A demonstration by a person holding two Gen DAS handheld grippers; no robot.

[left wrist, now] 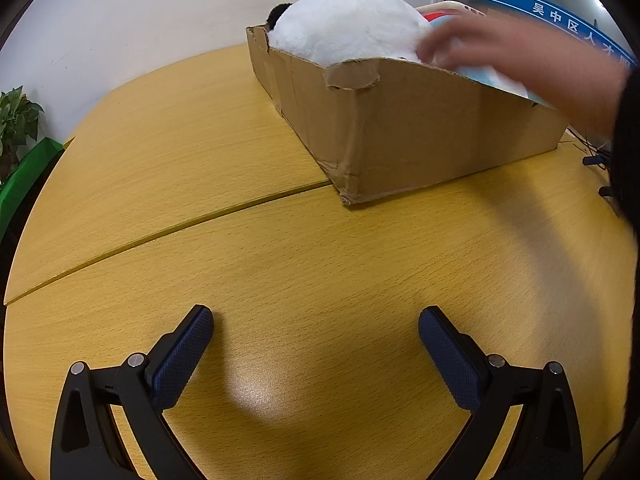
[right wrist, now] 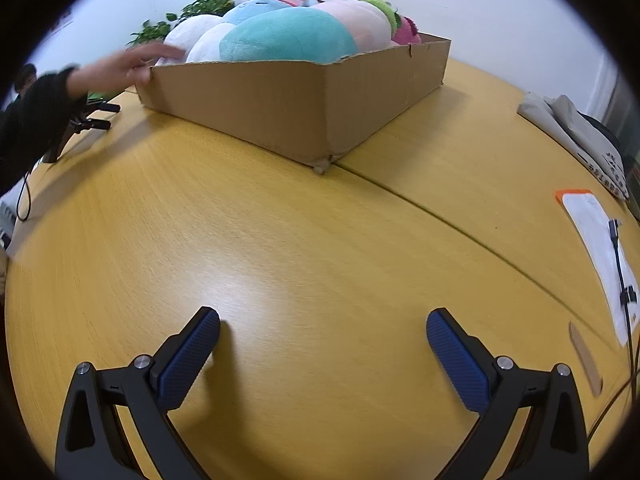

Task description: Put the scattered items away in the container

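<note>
Gaping jaws on both grippers, white plush [left wrist: 344, 24] leftward, teal plush [right wrist: 288, 38] rightward, cardboard box [left wrist: 420, 128] shared.

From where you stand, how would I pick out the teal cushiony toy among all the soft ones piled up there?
Find the cardboard box on the wooden table; it is heaped with plush toys. The teal plush lies along the box's near wall, with a white one on its left and a pale pink one behind it. It is the only blue-green toy at the front.
</note>
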